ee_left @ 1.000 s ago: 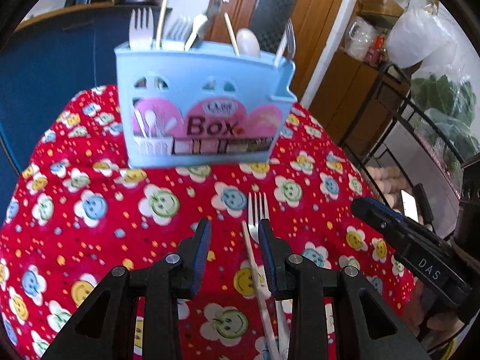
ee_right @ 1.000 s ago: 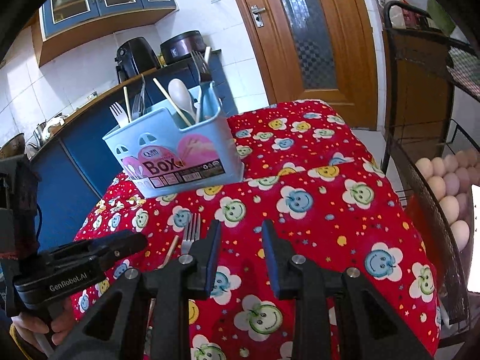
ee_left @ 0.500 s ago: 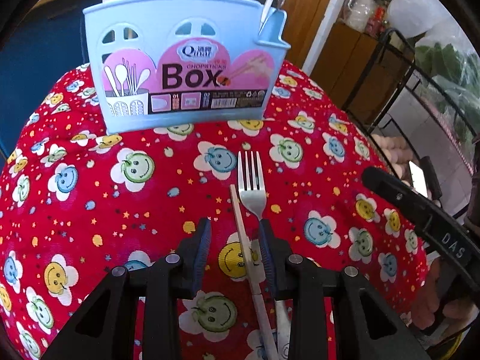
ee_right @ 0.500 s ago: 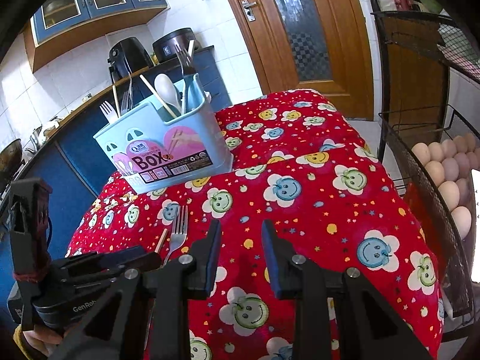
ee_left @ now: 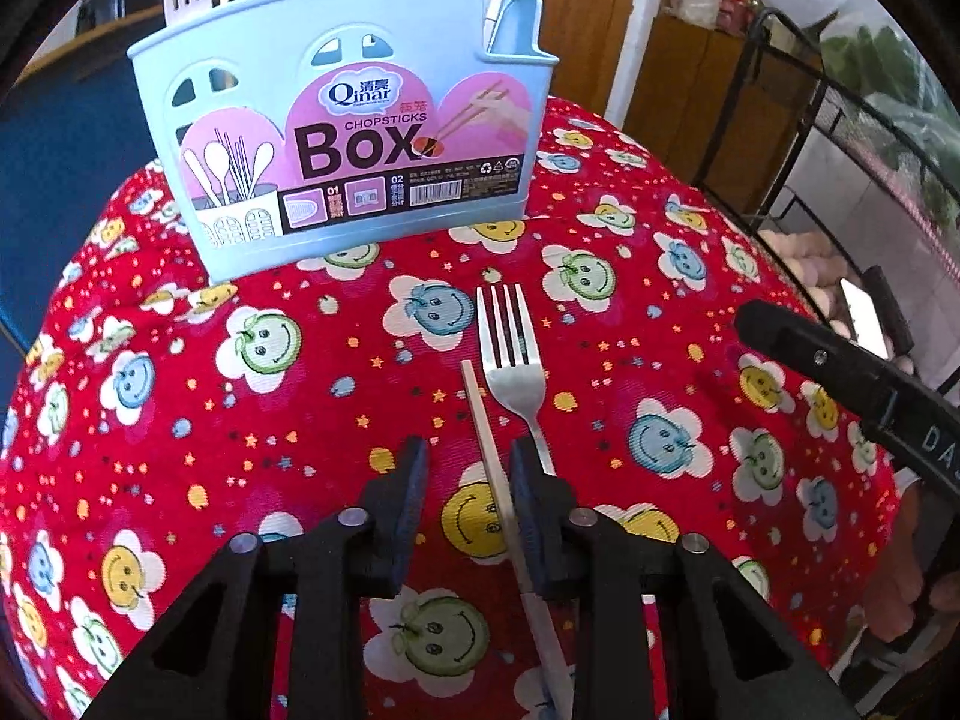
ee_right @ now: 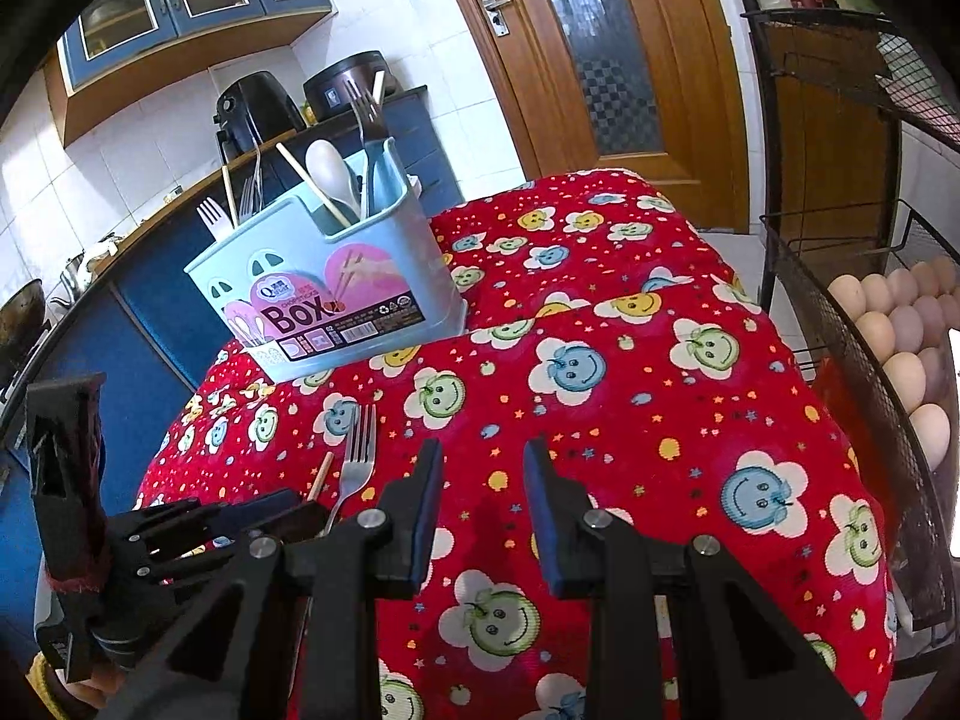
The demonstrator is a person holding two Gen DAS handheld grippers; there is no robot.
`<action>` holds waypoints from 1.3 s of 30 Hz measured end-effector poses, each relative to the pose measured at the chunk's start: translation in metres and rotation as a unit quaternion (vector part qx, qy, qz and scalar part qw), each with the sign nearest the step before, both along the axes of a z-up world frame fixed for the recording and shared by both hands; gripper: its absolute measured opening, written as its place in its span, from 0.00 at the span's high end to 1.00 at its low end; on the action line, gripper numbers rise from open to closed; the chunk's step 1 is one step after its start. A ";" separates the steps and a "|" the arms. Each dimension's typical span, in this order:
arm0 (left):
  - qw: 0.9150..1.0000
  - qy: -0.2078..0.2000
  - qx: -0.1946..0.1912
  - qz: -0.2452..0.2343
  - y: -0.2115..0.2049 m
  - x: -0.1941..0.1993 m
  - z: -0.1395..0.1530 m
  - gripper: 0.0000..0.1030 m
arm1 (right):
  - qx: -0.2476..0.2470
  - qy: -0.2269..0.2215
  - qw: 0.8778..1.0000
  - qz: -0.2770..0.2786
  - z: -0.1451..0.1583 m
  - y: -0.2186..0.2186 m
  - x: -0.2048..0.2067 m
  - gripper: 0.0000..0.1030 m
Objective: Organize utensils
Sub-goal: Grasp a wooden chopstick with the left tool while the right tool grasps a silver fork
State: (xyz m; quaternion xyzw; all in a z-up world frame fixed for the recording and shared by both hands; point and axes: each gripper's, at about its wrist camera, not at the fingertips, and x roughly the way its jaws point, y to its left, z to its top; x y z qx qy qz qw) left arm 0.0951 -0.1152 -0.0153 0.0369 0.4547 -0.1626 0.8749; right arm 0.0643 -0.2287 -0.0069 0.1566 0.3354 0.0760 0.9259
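On the red smiley-flower cloth [ee_left: 600,372] lies a thin wooden chopstick [ee_left: 487,450] just beside a silver metal fork [ee_left: 513,372]; the left hand-held gripper [ee_left: 468,474] straddles the chopstick, jaws just narrowing, not yet pinching; the right hand-held gripper [ee_right: 483,480] hangs spread, empty; beyond stands the pale-blue plastic utensil box [ee_left: 336,138].

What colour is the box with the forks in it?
Light blue with a pink label; the box shows best in the left wrist view.

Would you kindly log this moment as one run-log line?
left gripper: jaws just closing, astride chopstick, no grip | fork: on cloth, beside chopstick | right gripper: open, empty
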 end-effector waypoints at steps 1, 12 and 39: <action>1.000 -0.002 0.000 0.002 0.000 0.000 0.000 0.80 | -0.001 0.000 1.000 0.000 0.000 0.001 0.000 0.71; 0.997 0.010 -0.066 0.024 0.028 0.005 0.003 0.96 | -0.006 0.004 1.000 0.006 0.000 0.007 0.000 0.71; 0.978 -0.105 -0.138 0.113 0.120 0.003 0.056 0.96 | -0.002 0.069 0.993 0.094 -0.016 0.063 0.045 0.64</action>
